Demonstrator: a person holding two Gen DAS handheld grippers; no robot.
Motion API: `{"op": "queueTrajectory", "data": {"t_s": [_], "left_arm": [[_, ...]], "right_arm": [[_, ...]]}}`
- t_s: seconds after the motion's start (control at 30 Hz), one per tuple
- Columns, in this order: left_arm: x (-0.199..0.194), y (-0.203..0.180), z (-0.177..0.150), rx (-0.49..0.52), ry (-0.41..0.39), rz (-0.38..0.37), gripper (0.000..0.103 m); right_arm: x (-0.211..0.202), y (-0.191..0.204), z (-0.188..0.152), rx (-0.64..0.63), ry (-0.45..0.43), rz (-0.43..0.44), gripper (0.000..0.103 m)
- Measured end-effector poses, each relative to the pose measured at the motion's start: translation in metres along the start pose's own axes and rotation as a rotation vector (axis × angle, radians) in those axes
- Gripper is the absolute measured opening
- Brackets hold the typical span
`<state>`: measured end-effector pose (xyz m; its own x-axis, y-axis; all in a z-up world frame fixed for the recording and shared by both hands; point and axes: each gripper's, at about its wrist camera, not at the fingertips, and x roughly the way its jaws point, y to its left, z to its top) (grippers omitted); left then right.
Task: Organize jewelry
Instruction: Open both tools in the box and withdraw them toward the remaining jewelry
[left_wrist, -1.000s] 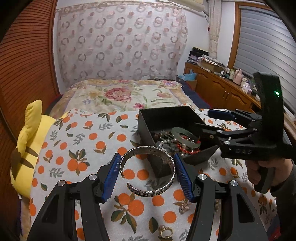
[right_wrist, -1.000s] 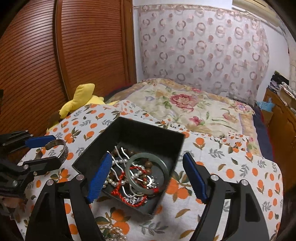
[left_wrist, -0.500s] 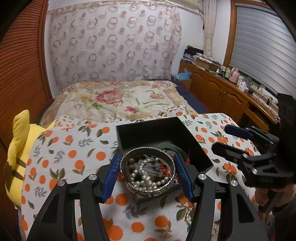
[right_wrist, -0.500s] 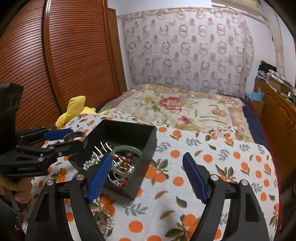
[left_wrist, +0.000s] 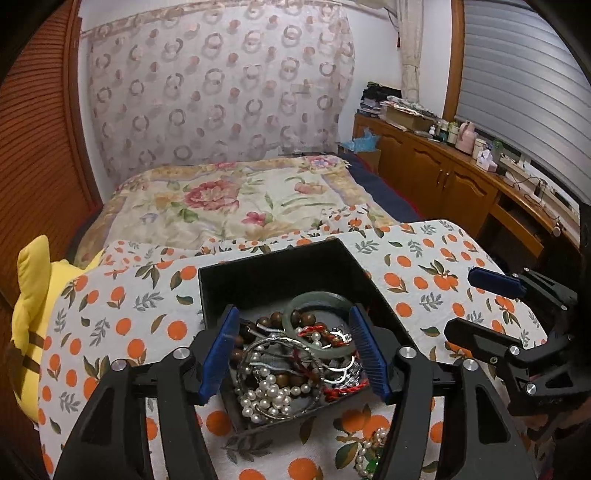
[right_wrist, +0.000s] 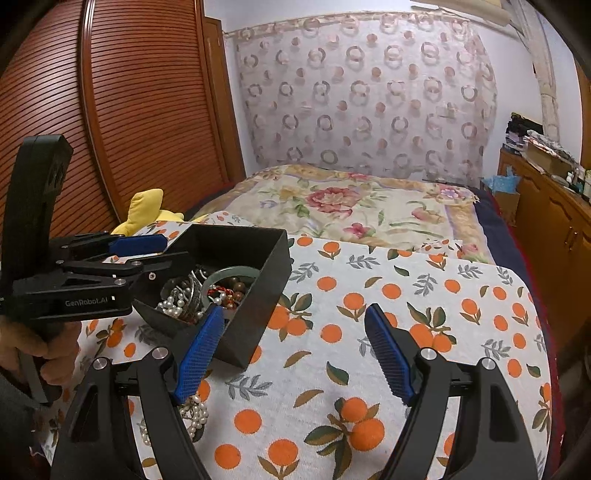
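A black box (left_wrist: 280, 273) stands on the orange-print cloth and holds a pile of jewelry: pearl strands, brown beads, red cord and a green jade bangle (left_wrist: 321, 299). The silver cuff bracelet (left_wrist: 258, 373) lies in the box on the pearls. My left gripper (left_wrist: 293, 350) hangs open just above the box, its blue pads either side of the pile, touching nothing. My right gripper (right_wrist: 295, 350) is open and empty over the cloth, right of the box (right_wrist: 258, 258). A pearl strand (right_wrist: 194, 413) lies on the cloth under its left finger.
More loose beads and pearls (left_wrist: 367, 454) lie on the cloth in front of the box. A yellow plush toy (left_wrist: 31, 314) sits at the cloth's left edge. A floral bedspread (left_wrist: 240, 199) lies beyond; wooden cabinets (left_wrist: 443, 181) line the right wall.
My left gripper carried the silver cuff over the box, opened and let it drop onto the pile. My right gripper drew back to the right, away from the box.
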<state>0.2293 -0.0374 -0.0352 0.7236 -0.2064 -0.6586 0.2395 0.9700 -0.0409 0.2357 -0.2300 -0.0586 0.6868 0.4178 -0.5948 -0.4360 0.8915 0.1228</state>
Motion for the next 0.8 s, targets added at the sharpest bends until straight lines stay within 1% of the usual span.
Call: {"op": "queueTrajectory", "data": {"t_s": [0.13, 0.2, 0.3, 0.37, 0.47, 0.57, 0.67, 0.7, 0.73, 0.8], "left_arm": [[-0.009, 0.001, -0.004, 0.002, -0.005, 0.002, 0.063], [-0.014, 0.003, -0.008, 0.0, -0.008, 0.003, 0.066], [-0.025, 0.009, -0.016, -0.006, -0.014, -0.001, 0.068], [-0.033, 0.013, -0.022, -0.008, -0.024, -0.004, 0.075], [-0.044, 0.019, -0.032, -0.015, -0.032, -0.004, 0.077], [-0.054, 0.028, -0.043, -0.018, -0.033, 0.005, 0.081], [-0.06, 0.036, -0.055, -0.017, -0.023, 0.016, 0.083], [-0.062, 0.038, -0.059, -0.017, -0.019, 0.02, 0.085], [-0.063, 0.04, -0.063, -0.019, -0.015, 0.024, 0.087], [-0.066, 0.046, -0.074, -0.028, -0.003, 0.025, 0.088]], "right_arm": [[-0.005, 0.0, -0.001, 0.004, -0.009, 0.003, 0.081], [-0.009, 0.002, -0.003, 0.006, -0.014, 0.007, 0.081], [-0.017, 0.01, -0.009, 0.0, -0.02, 0.014, 0.081], [-0.02, 0.015, -0.013, -0.005, -0.02, 0.023, 0.081], [-0.023, 0.022, -0.02, -0.017, -0.007, 0.041, 0.081], [-0.022, 0.03, -0.027, -0.032, 0.018, 0.052, 0.081], [-0.019, 0.038, -0.035, -0.047, 0.049, 0.062, 0.074], [-0.018, 0.041, -0.038, -0.054, 0.061, 0.064, 0.073], [-0.016, 0.043, -0.041, -0.061, 0.072, 0.066, 0.069], [-0.013, 0.047, -0.046, -0.075, 0.1, 0.073, 0.066]]}}
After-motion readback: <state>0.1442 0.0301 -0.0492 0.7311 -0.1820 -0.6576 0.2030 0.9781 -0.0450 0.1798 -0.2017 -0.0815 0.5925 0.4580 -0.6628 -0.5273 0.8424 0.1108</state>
